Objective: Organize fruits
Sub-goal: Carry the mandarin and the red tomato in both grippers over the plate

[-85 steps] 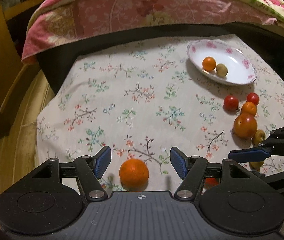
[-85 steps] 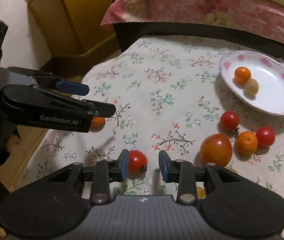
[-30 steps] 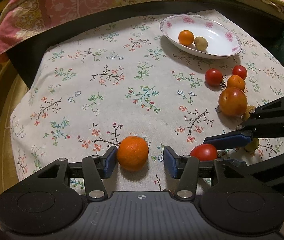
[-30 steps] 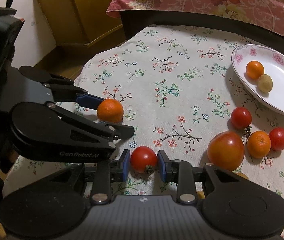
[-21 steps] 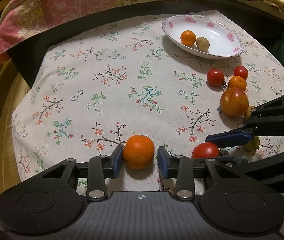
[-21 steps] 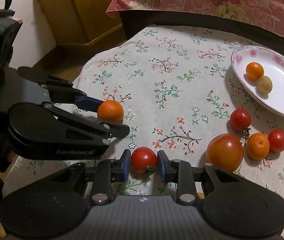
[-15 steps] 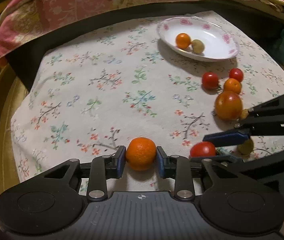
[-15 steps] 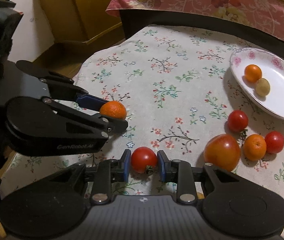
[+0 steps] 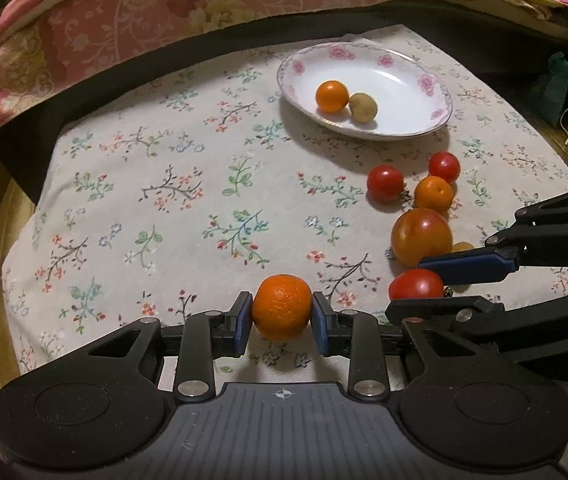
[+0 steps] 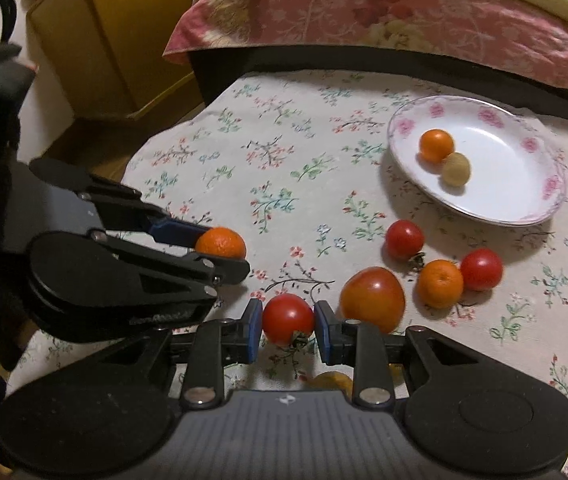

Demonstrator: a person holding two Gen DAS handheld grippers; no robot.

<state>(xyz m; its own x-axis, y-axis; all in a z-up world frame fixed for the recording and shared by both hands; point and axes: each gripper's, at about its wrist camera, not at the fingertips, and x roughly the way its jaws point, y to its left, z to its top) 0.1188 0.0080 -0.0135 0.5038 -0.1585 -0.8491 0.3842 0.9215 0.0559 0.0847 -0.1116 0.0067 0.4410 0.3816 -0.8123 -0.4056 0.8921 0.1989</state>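
Tongs pinch fruit: left tongs (image 9: 282, 316) a tangerine (image 9: 282, 307), right tongs (image 10: 289, 326) a tomato (image 10: 288, 319) whose stem only the right view shows.

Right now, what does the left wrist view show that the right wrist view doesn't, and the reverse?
Only the left wrist view: a dark green bag past the table's far right.

Only the right wrist view: a yellow wooden cabinet off the table's left.

Both: the left gripper shut on the orange, the right gripper shut on the tomato, the flowered plate.
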